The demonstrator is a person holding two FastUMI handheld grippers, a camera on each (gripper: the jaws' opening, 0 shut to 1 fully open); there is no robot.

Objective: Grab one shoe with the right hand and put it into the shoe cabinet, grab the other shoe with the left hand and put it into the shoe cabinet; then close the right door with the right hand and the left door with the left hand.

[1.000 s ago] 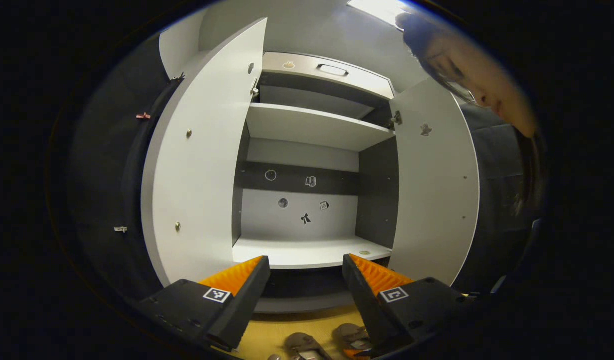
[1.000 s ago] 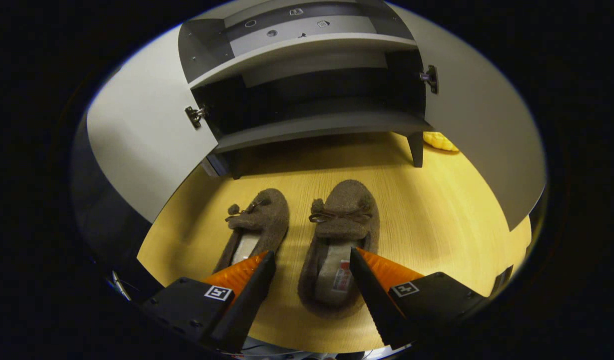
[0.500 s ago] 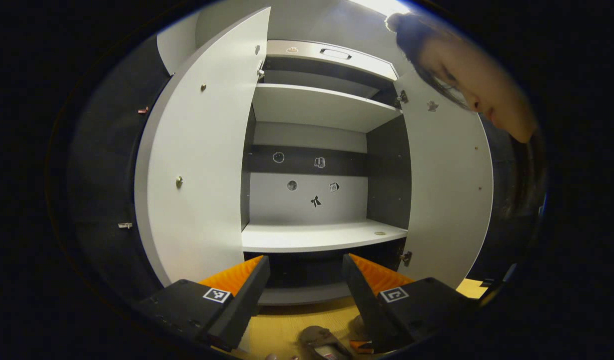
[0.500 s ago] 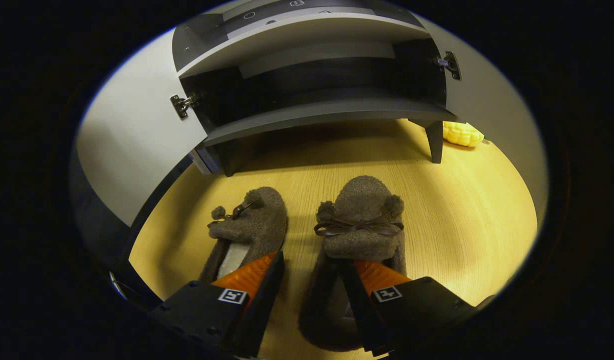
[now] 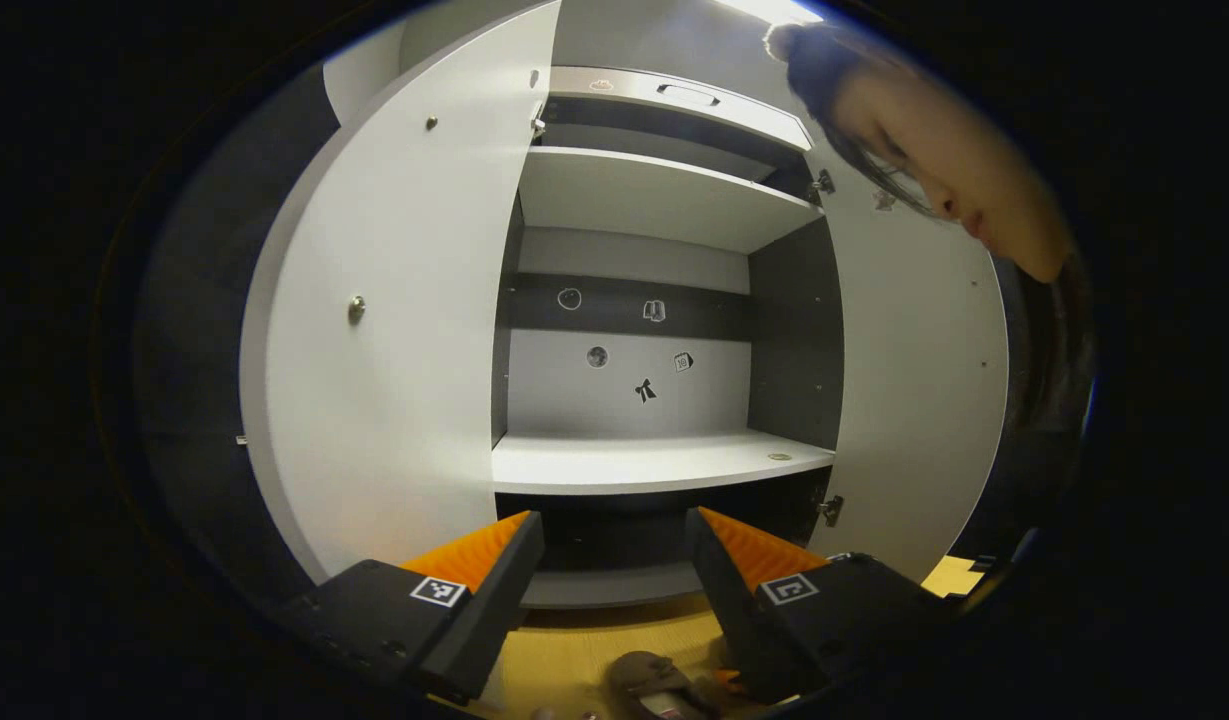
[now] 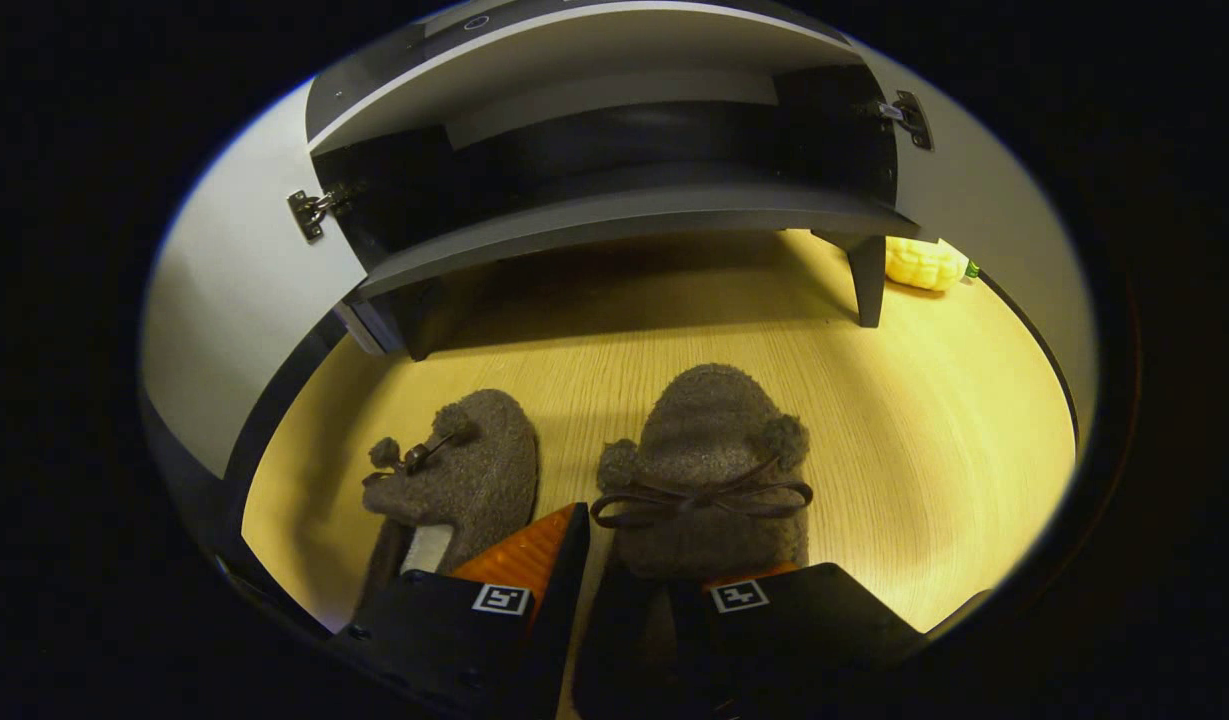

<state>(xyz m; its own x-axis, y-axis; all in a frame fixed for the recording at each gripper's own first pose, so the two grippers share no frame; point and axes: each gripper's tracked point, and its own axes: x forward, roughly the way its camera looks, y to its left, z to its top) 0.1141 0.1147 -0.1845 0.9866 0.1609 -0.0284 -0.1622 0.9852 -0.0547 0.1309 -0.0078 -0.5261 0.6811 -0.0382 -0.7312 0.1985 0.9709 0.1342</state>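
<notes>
Where it straddled wide before — right hand-held gripper (image 6: 629, 560) narrower, seemingly pinching right slipper's (image 6: 709, 470) side.

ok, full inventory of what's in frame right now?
slippers: 2, brown, fuzzy, with bows; side by side on the floor before the cabinet; second one.
cabinet: 1, white shelves, dark interior; both doors swung open.
stickers: several, small, on the cabinet's back panel.
floor: light wood.
yellow object: 1, on the floor behind the cabinet leg.
person: head leaning in by the right door.
left gripper: open, facing the cabinet.
right gripper: narrowed around the right-hand slipper's side wall.
</notes>
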